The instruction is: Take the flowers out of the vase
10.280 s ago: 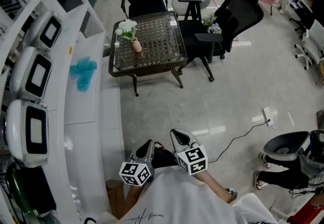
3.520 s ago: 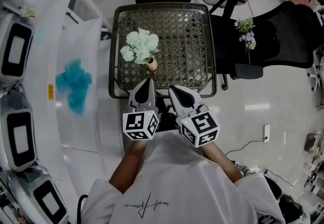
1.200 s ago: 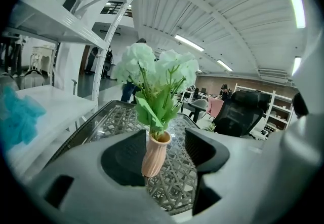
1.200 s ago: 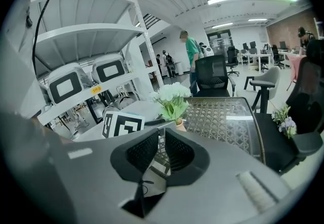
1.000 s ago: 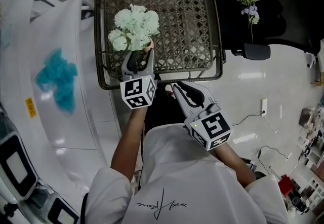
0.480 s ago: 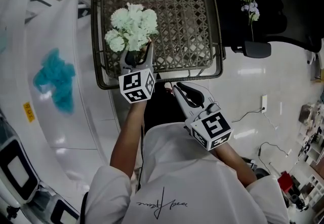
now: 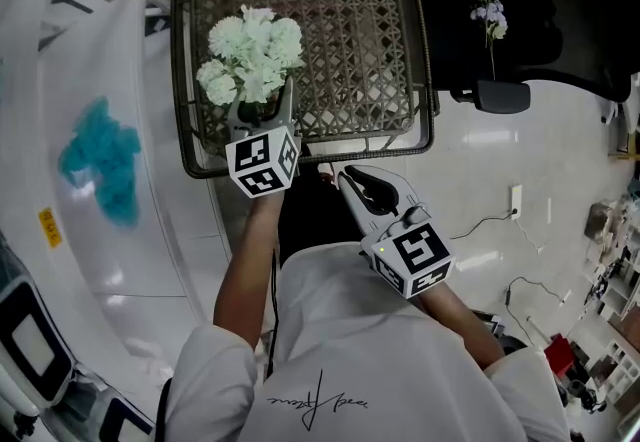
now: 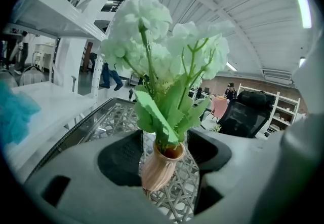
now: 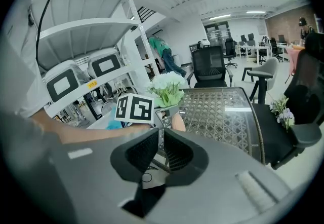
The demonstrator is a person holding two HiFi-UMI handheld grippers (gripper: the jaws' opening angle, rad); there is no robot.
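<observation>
White flowers (image 7: 250, 55) with green leaves stand in a small ribbed tan vase (image 8: 158, 170) near the front left of the wicker table (image 7: 400, 50). My left gripper (image 7: 260, 110) reaches over the table's front edge. In the left gripper view its jaws have just been opening and the left gripper (image 8: 162, 154) is open, with the vase standing between the pads, a gap on each side. The blooms (image 8: 152, 40) rise above the jaws. My right gripper (image 7: 348, 177) hangs off the table's front edge, apart from the vase. In its own view the right gripper (image 9: 161, 139) is shut on nothing.
A sprig of purple flowers (image 7: 487, 5) lies on a black office chair right of the table. To the left, a white counter carries a teal cloth (image 7: 98, 160). A cable (image 7: 490, 220) runs over the floor. More chairs stand behind the table.
My left gripper has slid forward over the table edge, so the vase now sits deeper between its jaws. The right gripper has stayed where it was.
</observation>
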